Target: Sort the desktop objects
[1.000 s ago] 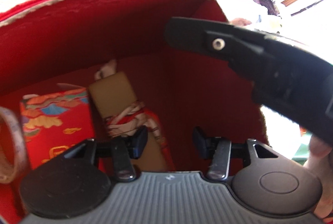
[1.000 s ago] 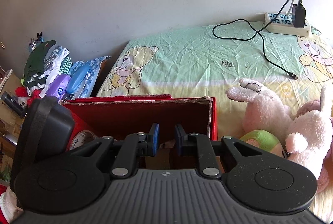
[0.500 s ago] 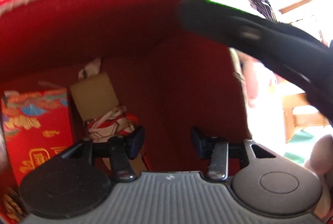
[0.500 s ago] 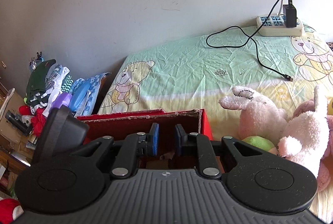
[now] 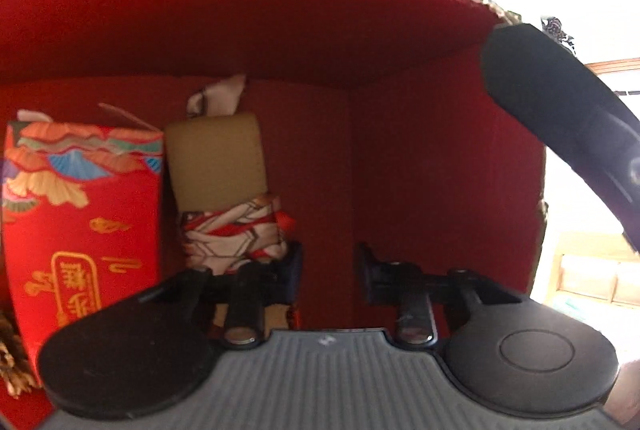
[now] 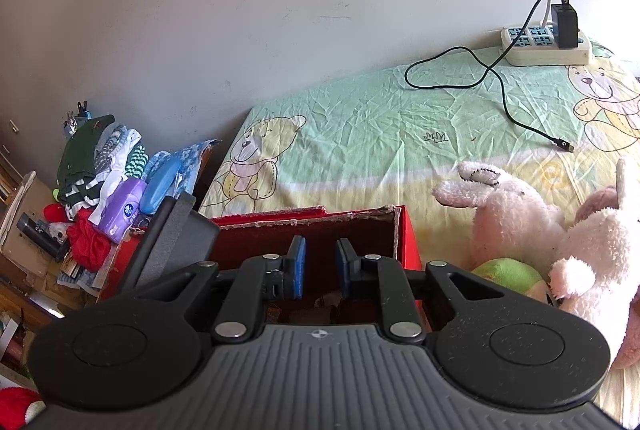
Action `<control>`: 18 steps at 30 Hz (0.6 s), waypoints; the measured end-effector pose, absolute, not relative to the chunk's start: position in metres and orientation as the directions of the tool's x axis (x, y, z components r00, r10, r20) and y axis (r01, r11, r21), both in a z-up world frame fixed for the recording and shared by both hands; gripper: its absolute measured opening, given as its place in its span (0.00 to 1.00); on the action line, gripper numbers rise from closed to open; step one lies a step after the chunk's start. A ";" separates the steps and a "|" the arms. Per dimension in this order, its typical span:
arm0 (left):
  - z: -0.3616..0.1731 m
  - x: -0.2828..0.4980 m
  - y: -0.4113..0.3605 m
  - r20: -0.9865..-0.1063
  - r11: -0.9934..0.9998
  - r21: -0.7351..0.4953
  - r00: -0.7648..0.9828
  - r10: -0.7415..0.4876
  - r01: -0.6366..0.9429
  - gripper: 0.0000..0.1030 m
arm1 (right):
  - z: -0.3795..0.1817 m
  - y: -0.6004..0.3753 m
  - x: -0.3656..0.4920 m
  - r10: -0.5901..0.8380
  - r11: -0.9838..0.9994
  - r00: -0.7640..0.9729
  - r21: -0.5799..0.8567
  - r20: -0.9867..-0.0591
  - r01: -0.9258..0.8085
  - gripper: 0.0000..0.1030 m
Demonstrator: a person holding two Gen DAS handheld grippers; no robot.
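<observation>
since a second ago the left gripper [image 5: 327, 264] has gone deeper into the red box [image 5: 280, 10], so the patterned red carton [image 5: 80, 214] and the tan block wrapped in printed cloth [image 5: 224, 186] now loom larger and stand more upright in its view, and the tape roll once at the left edge is gone from sight. the right gripper [image 6: 320, 266] has drawn up and back. its view now shows less of the box's inside [image 6: 352, 234] and more of the bedsheet [image 6: 380, 118].
</observation>
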State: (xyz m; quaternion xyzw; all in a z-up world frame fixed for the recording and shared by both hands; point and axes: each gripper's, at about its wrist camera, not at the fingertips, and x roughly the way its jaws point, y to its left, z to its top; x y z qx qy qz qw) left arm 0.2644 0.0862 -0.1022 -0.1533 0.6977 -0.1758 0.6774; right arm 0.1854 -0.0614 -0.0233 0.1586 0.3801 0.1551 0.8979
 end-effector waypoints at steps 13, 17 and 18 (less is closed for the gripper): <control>-0.097 0.249 0.089 -0.933 0.929 -0.360 -0.029 -0.359 0.081 0.14 | -0.026 -0.052 0.179 0.399 0.909 0.644 0.372 -0.653 -0.187 0.19; -0.094 0.247 0.082 -0.940 0.934 -0.339 -0.005 -0.340 0.116 0.14 | -0.027 -0.045 0.177 0.368 0.927 0.645 0.321 -0.670 -0.196 0.19; -0.093 0.246 0.081 -0.941 0.934 -0.334 0.002 -0.337 0.123 0.14 | -0.028 -0.043 0.176 0.361 0.930 0.642 0.309 -0.677 -0.197 0.19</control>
